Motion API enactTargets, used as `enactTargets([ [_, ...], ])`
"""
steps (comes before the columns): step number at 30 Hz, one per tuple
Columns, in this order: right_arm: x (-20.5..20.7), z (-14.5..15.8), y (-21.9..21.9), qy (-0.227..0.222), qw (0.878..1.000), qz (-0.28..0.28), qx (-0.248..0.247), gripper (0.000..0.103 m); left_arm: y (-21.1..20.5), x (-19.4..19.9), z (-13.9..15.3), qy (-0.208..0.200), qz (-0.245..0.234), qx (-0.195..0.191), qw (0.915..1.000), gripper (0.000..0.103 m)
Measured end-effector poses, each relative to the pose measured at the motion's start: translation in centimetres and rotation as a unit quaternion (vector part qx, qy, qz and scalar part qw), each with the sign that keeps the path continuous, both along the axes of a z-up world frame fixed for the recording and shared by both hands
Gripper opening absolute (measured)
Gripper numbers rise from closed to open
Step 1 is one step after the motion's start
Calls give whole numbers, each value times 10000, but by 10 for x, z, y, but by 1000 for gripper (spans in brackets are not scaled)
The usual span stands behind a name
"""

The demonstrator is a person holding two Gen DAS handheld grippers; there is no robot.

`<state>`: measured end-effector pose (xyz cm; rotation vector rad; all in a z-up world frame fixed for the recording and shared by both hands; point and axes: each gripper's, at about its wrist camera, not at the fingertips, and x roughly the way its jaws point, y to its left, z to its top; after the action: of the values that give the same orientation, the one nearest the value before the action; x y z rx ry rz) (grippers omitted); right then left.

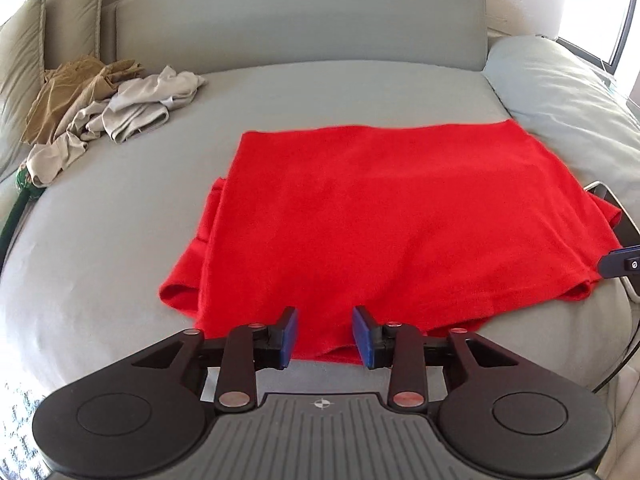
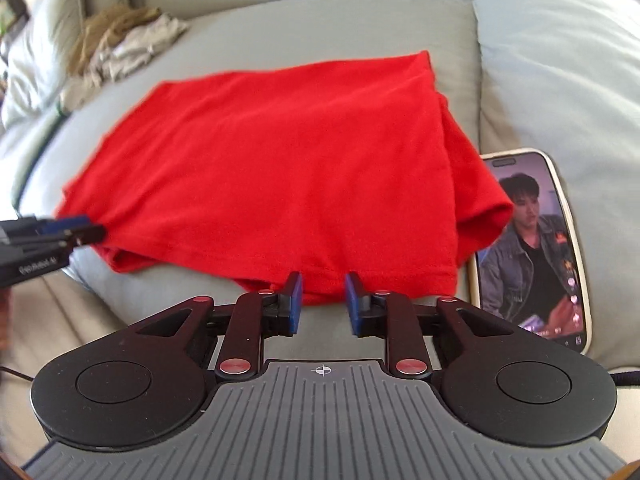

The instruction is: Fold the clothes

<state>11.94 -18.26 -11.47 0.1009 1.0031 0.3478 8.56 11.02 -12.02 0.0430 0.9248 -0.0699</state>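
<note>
A red garment [image 1: 380, 216] lies folded into a rough rectangle on the grey sofa seat [image 1: 120, 220]; it also shows in the right wrist view [image 2: 280, 168]. My left gripper [image 1: 325, 334] is open and empty, its blue pads [image 1: 291, 336] at the garment's near hem. My right gripper [image 2: 323, 302] is open and empty at the near hem toward the right corner. The right gripper's tip [image 1: 620, 264] shows at the left wrist view's right edge. The left gripper's fingers [image 2: 72, 232] show at the right wrist view's left edge, by the garment's left corner.
A pile of unfolded beige and tan clothes [image 1: 108, 108] lies at the seat's back left, also in the right wrist view [image 2: 120, 44]. A phone [image 2: 532, 248] with a lit screen lies right of the garment. A pale cushion [image 1: 560, 92] is at the right. The sofa back [image 1: 300, 20] rises behind.
</note>
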Motion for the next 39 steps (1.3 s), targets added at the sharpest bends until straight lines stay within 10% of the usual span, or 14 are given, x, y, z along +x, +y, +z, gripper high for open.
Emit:
enactTargets([
  [4, 2, 24, -27, 1, 9973, -364, 639, 74, 14, 23, 24, -306, 162, -272, 9990, 66],
  [10, 54, 26, -53, -340, 9786, -1389, 1482, 85, 37, 77, 39, -587, 429, -653, 9952, 68],
  [20, 156, -57, -93, 239, 9338, -2703, 2332, 64, 76, 192, -17, 207, 1138, -1140, 9867, 62],
  [31, 211, -99, -88, 433, 9322, -2433, 2643, 58, 98, 228, -65, 398, 921, -2529, 9623, 39],
  [39, 212, -98, -61, 111, 9583, -2110, 1922, 8, 97, 221, -65, 58, 1192, -2251, 9670, 7],
])
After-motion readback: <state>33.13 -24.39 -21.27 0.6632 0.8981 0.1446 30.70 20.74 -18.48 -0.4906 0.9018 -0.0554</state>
